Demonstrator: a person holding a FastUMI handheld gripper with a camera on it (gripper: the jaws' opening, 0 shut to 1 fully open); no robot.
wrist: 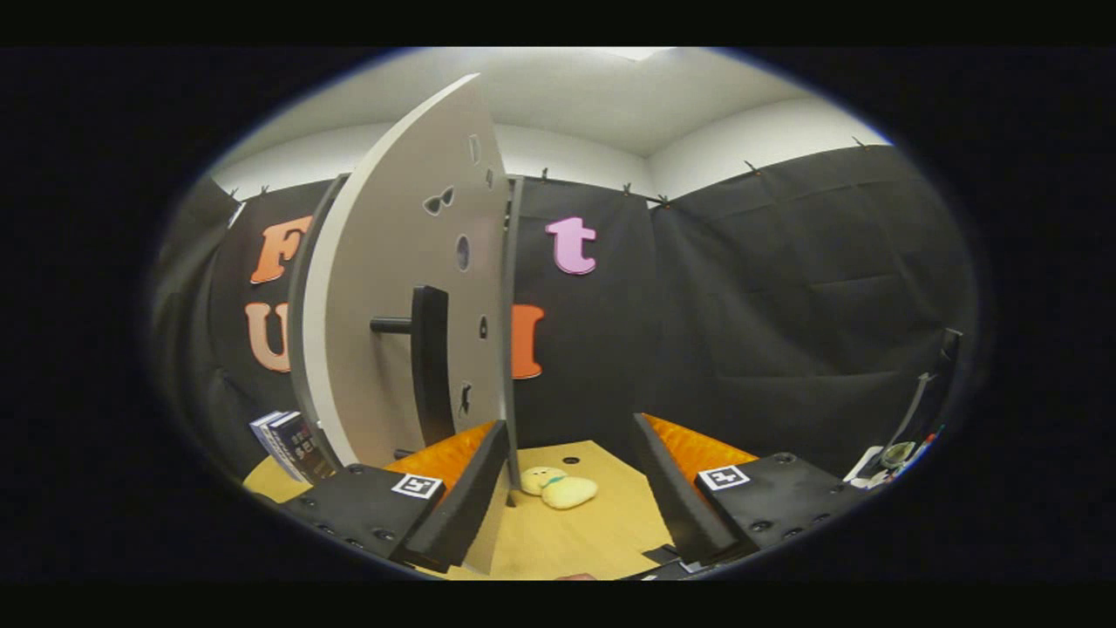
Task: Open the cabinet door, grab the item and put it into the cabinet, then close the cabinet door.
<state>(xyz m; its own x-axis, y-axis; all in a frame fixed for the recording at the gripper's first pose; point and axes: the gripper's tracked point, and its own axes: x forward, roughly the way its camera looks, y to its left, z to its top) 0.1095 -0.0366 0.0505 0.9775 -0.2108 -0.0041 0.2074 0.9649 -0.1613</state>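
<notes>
We held the gripper (571,488) level above the wooden table (602,541), jaws spread wide and grasping nothing. The cabinet door (392,296) (handle (429,362) facing us) stood edge-on just beside the left finger. The plush toy (558,487) lay ahead between the fingers, with open tabletop around it.

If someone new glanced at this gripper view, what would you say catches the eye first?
The big pale cabinet door swung open just ahead of the left finger, with its dark handle sticking out. Next, the small yellow plush toy lying on the wooden table beyond the fingers. The gripper is open, holding nothing, and a stack of books leans on the table left of the door.
</notes>
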